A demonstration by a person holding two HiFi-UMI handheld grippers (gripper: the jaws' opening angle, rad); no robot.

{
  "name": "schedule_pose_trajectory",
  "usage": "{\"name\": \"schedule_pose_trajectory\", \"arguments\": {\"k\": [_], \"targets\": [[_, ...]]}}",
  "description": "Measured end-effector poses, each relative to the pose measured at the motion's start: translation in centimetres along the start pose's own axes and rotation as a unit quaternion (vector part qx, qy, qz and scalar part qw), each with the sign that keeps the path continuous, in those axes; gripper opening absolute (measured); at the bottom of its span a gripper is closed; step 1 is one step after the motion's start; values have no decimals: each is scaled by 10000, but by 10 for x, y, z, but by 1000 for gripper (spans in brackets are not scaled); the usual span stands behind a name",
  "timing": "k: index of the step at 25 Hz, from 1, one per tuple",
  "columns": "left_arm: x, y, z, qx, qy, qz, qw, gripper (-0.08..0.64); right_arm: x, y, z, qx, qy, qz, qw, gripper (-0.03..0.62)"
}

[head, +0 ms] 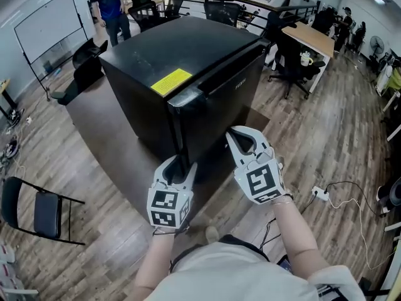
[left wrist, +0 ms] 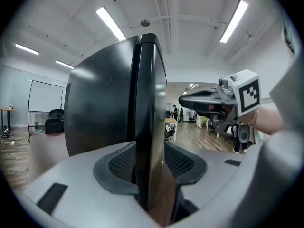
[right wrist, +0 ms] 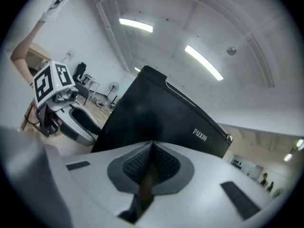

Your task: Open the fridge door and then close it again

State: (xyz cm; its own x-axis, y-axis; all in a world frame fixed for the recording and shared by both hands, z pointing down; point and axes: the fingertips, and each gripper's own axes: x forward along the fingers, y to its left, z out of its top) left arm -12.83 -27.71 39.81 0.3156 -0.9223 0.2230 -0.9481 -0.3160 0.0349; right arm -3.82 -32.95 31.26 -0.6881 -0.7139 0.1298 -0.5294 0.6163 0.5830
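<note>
A black fridge (head: 188,74) with a yellow label (head: 170,81) stands on the brown tabletop (head: 106,130). The left gripper (head: 179,165) has its jaws apart around the door's near edge. The right gripper (head: 237,132), jaws together, is held just before the door.

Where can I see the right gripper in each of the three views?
Head view: right gripper lower centre, pointing toward the fridge.
Left gripper view: middle right, beside its marker cube.
Right gripper view: its own shut jaws, bottom centre.
Shared landmark: the black fridge, in all three.
</note>
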Motion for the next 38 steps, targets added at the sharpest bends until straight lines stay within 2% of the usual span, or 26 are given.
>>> {"name": "schedule_pose_trajectory", "arguments": {"k": [5, 11, 13, 16, 18, 22, 25, 33, 38], "targets": [[3, 4, 1, 4, -66, 1, 10000, 167, 8, -23, 2, -1299, 162, -233, 9911, -2], [4, 7, 2, -122, -72, -28, 9999, 172, 10, -44, 16, -2243, 115, -512, 9731, -1], [7, 5, 2, -97, -65, -89, 9999, 175, 11, -50, 20, -2532, 84, -592, 9656, 73], [11, 7, -2, -94, -29, -94, 9999, 178, 15, -57, 28, -3043, 53, -650, 9503, 113], [14, 8, -6, -78, -7, -99, 9999, 178, 20, -60, 33, -3354, 85, -593, 9402, 164], [14, 7, -8, 37, 0, -88, 10000, 178, 30, -63, 38, -3781, 213, -287, 9251, 292], [16, 4, -7, 69, 3, -70, 10000, 178, 35, -65, 39, -4043, 315, -35, 9141, 334], [19, 11, -4, 105, -38, 174, 9998, 164, 51, -61, 40, -4340, 457, 439, 8987, 337], [20, 13, -3, 120, -48, 218, 9997, 152, 53, -60, 40, -4361, 513, 604, 8964, 325]]}}
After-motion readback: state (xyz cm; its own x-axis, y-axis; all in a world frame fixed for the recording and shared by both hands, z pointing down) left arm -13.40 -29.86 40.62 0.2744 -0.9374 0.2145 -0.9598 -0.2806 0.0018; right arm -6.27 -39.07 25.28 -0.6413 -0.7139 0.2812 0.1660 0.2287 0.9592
